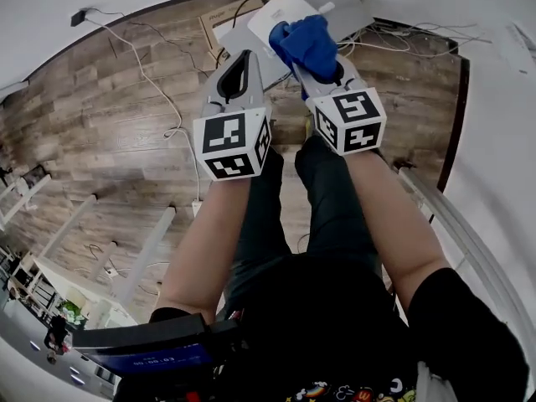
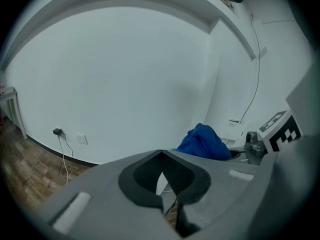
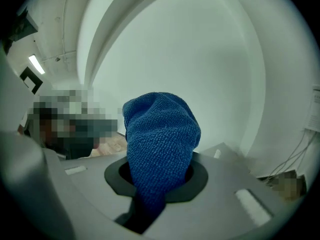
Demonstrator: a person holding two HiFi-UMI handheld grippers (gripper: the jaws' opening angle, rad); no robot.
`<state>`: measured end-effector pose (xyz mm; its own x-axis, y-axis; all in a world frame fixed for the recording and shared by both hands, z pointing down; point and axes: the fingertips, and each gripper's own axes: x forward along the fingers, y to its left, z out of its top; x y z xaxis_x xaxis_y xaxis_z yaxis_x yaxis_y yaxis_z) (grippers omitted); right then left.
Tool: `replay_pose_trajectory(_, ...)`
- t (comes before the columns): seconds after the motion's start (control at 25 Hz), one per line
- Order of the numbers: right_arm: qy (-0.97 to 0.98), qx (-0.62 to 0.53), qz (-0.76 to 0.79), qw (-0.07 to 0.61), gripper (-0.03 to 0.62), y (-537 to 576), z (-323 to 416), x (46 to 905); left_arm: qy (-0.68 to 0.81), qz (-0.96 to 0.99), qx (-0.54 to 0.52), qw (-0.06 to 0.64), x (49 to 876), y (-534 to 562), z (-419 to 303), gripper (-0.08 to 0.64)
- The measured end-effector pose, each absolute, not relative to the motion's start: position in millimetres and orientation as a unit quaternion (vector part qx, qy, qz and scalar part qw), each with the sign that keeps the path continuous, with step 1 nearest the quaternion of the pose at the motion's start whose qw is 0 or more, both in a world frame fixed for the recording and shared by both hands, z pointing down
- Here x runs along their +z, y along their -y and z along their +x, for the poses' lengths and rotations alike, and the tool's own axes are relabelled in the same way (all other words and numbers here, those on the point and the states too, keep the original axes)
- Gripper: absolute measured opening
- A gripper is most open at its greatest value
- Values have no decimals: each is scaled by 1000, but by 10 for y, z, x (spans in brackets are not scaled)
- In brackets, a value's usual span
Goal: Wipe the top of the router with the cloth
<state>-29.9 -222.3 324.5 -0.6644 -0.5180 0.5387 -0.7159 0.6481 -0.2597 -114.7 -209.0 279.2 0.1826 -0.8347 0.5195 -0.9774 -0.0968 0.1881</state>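
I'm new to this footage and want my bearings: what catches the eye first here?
The bright blue cloth bunched in the right gripper's shut jaws stands out most, near the top of the head view. Just behind it lies the white router on the wooden floor, with the left gripper shut and empty alongside.

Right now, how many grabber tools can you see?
2. The left gripper is on the left, shut on nothing. The right gripper is beside it, clamping the blue cloth by the white router.
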Motion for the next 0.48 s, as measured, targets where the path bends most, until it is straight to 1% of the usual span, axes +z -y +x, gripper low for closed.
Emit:
replay_pose_trajectory(0.2,881,227,344,234,104,2255,-434,4111,630,723,133,252,3511,2135,-1364,0)
replay_pose_trajectory(0.48,887,192,351,232,104,2571,-441,4985,616,744,124,228,4462,2387,-1338,0)
